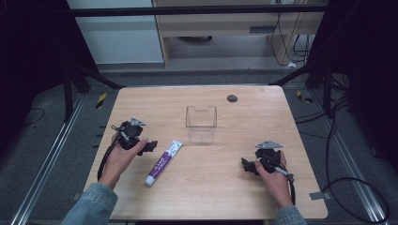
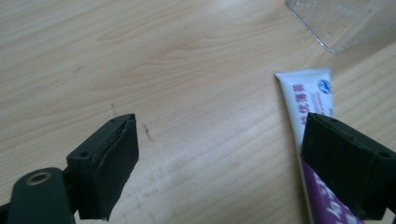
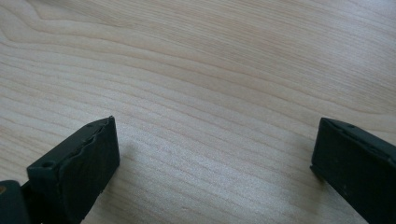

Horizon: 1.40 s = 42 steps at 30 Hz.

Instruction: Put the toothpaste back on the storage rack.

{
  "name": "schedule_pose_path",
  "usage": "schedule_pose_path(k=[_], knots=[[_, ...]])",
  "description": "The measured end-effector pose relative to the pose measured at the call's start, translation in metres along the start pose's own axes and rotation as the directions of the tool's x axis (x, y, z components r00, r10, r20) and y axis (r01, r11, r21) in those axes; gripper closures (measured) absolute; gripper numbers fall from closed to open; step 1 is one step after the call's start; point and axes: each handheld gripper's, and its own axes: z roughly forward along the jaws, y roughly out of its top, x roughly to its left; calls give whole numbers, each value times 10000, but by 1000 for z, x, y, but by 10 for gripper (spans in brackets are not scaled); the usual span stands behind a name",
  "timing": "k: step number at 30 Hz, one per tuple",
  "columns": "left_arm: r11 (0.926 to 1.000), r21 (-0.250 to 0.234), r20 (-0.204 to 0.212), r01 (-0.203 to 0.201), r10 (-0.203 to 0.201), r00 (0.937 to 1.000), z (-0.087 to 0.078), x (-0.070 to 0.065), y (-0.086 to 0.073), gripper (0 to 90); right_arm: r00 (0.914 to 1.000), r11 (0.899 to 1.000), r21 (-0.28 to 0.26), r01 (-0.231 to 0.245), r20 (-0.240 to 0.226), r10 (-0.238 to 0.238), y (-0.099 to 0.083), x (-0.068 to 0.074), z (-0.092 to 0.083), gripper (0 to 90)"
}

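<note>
**Toothpaste tube flat on the table, both grippers empty**

At the left, the left gripper (image 1: 149, 147) sits just beside the tube, its jaws spread wide with nothing between them. In the left gripper view the right-hand jaw overlaps the tube's edge while bare wood shows in the gap. The toothpaste tube (image 1: 163, 162) lies flat on the table (image 1: 225, 197), slanted, its cap toward the person and its crimped end pointing at the clear box (image 1: 201, 123), which stands upright and empty just beyond it. At the right, the right gripper (image 1: 246, 165) rests low over bare wood, well apart from the tube, jaws also wide and empty.

The likely risk: the left gripper is off to one side of the tube, so closing from here could clip only its edge and push it away or spin it. A squeezed tube is soft and may slip.

Count: one tube, one clear box, two grippers, one table.
</note>
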Motion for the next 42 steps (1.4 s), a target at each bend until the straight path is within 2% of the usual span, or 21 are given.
schedule_pose_path(k=[7, 12, 15, 22, 28, 34, 37, 42], knots=[[9966, 499, 234, -649, 638, 9977, -10, -16, 3, 118, 10000, 10000, 1, 1, -3, -1, 0, 0, 0, 11], [9939, 759, 502, -800, 763, 9958, -11, -22, 4, 136, 10000, 10000, 0, 6, 2, -6, 0, 0, 0, 11], [9921, 937, 813, -841, 765, 9937, -9, -25, 3, 186, 10000, 10000, 2, 1, -2, -1, 0, 0, 0, 10], [9788, 1515, 1352, -1376, 1174, 9838, 1, -39, 5, 327, 10000, 10000, 0, 3, -3, -3, 0, 0, 0, 11], [9695, 2032, 1603, -1372, 1053, 9814, 18, -49, 6, 401, 10000, 10000, 0, 0, -3, 0, 0, 0, 0, 10], [9682, 2256, 1672, -1078, 705, 9834, 32, -51, 7, 449, 10000, 10000, -2, 5, 3, -5, 0, 0, 0, 11], [9653, 2377, 1702, -1079, 680, 9831, 37, -53, 6, 463, 10000, 10000, 2, 2, -2, -2, 0, 0, 0, 11], [9664, 2413, 1644, -887, 494, 9852, 42, -54, 4, 466, 10000, 10000, -1, 2, -1, -2, 0, 0, 0, 11]])
